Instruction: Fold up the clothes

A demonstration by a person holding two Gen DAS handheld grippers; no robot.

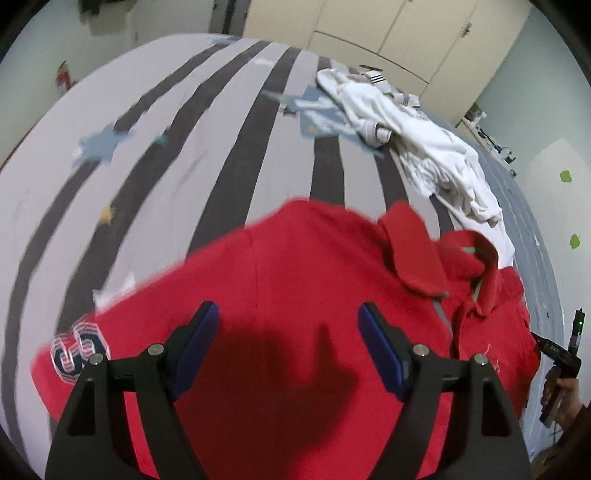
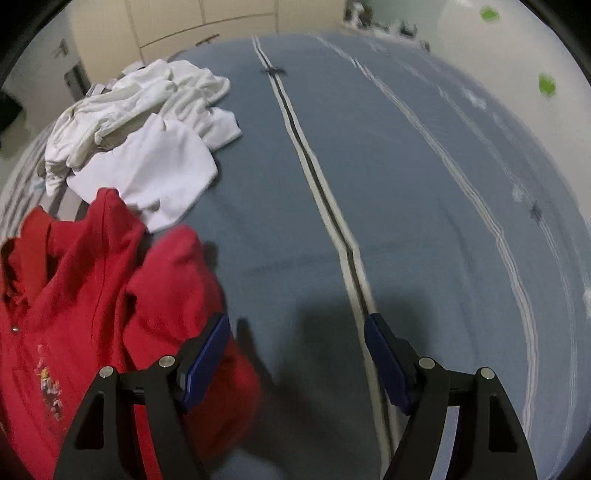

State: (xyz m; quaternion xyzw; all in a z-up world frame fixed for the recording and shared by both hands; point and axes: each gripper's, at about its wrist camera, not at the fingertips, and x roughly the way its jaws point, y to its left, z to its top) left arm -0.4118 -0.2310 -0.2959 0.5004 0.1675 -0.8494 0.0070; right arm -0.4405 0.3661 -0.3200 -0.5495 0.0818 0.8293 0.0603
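While spread flat, red polo shirt (image 1: 295, 280).

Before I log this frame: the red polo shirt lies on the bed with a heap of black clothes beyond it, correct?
Not quite: the heap of clothes is white, not black, as the right wrist view shows. The red polo shirt does lie on the bed.

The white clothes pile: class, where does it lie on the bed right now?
The white clothes pile lies crumpled at upper left in the right wrist view, just beyond the red polo shirt and overlapping its collar end, towards the cupboards.
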